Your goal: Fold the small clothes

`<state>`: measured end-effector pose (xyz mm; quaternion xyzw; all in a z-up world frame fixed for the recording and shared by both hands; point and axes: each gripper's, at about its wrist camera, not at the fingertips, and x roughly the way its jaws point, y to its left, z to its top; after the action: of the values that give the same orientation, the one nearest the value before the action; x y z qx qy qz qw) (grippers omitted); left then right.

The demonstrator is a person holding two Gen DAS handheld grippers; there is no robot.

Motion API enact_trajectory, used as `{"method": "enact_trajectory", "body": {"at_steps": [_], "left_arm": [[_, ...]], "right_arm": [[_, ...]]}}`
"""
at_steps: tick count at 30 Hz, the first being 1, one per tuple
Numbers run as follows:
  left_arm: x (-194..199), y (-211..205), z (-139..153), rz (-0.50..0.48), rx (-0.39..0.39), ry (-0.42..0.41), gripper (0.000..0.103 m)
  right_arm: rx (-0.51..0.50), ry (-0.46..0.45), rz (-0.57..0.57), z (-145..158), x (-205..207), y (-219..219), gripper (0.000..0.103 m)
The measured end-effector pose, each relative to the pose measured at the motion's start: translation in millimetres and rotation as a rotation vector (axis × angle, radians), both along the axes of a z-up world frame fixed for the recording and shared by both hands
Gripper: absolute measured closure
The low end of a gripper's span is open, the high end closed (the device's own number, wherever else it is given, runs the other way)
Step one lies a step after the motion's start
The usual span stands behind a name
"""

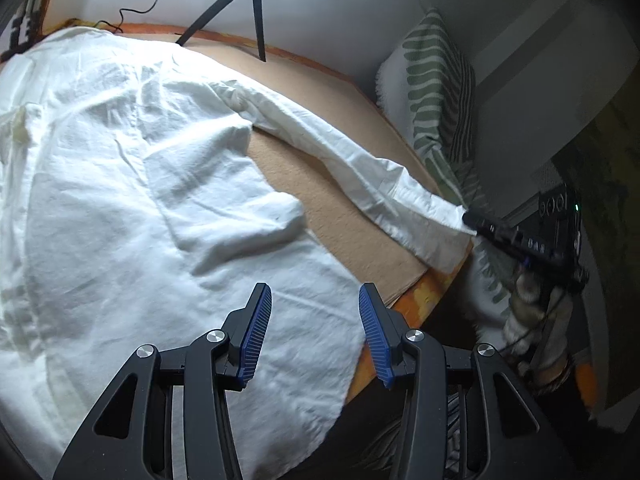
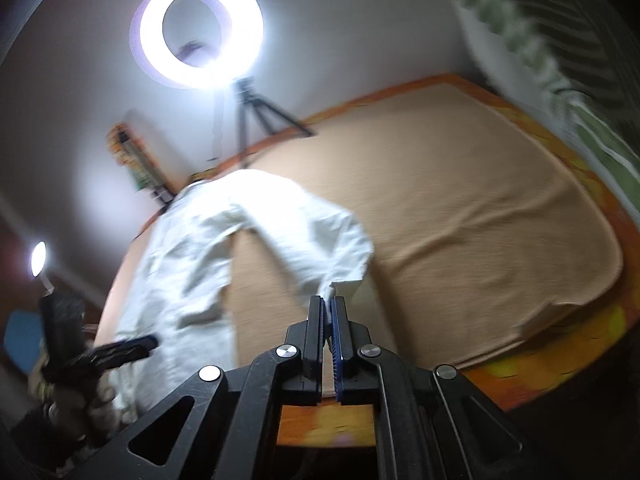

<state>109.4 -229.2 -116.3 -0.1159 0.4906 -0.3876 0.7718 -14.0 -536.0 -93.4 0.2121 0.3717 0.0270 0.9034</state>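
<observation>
Your white shirt (image 1: 120, 168) lay spread on a tan blanket (image 2: 460, 200) over an orange-patterned bed (image 2: 560, 364), set against a pale wall with a glowing ring light (image 2: 200, 32) on a tripod (image 1: 256, 12) and a leaf-print pillow (image 1: 436, 92) nearby. Your left tongs (image 1: 315, 300) hung released above the hem; your right tongs (image 2: 328, 308) were clenched on the sleeve cuff (image 1: 432, 220).

the left gripper (image 1: 314, 300) has matte black linkage arms with triangular cut-outs, round silver screws at the pivots and ribbed blue pads (image 1: 256, 332). the right gripper (image 2: 327, 308) is built the same: black arms, silver screws, blue ribbed pads (image 2: 335, 344). its black body bears small white lettering and a green light.
</observation>
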Motion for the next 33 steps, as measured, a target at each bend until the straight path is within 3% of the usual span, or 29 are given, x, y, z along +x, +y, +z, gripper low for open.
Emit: {"method": "enact_trajectory", "body": {"at_steps": [5,9,11,15,19,23,25,27,30,33], "left_arm": [[7.3,-19.8,0.0,-0.008,-0.069,0.044,0.059],[14.1,-37.5,1.7,-0.017,-0.121,0.076,0.048],[16.9,-47.1,0.5,-0.027,-0.134,0.094,0.047],[19.7,-66.0,-6.4,-0.05,-0.134,0.133,0.044],[22.3,-83.5,-19.6,-0.053,-0.074,0.159,0.043],[23.1,-89.0,-32.1,-0.051,-0.061,0.199,0.043],[21.8,-88.5,-34.4,-0.045,-0.047,0.187,0.048],[22.0,-88.2,-34.7,-0.041,-0.03,0.165,0.069],[21.4,-88.0,-37.5,-0.052,-0.034,0.146,0.092],[18.7,-85.7,-37.6,-0.049,-0.04,0.115,0.098]], "right_arm": [[-0.019,-0.008,0.121,-3.8,-0.1,43.5,0.102],[-0.058,0.004,0.214,-11.4,-3.7,72.8,0.102],[-0.078,0.01,0.255,-15.7,-6.2,86.1,0.102],[-0.13,0.037,0.329,-28.5,-6.9,110.0,0.102],[-0.151,0.046,0.424,-33.2,-12.3,126.9,0.102],[-0.166,0.051,0.501,-29.9,-23.5,135.2,0.09],[-0.141,0.042,0.513,-23.7,-31.2,126.5,0.082],[-0.137,0.016,0.517,-13.3,-38.2,115.7,0.076],[-0.124,-0.037,0.478,8.7,-38.0,94.4,0.073],[-0.104,-0.073,0.414,30.0,-16.6,74.3,0.069]]}}
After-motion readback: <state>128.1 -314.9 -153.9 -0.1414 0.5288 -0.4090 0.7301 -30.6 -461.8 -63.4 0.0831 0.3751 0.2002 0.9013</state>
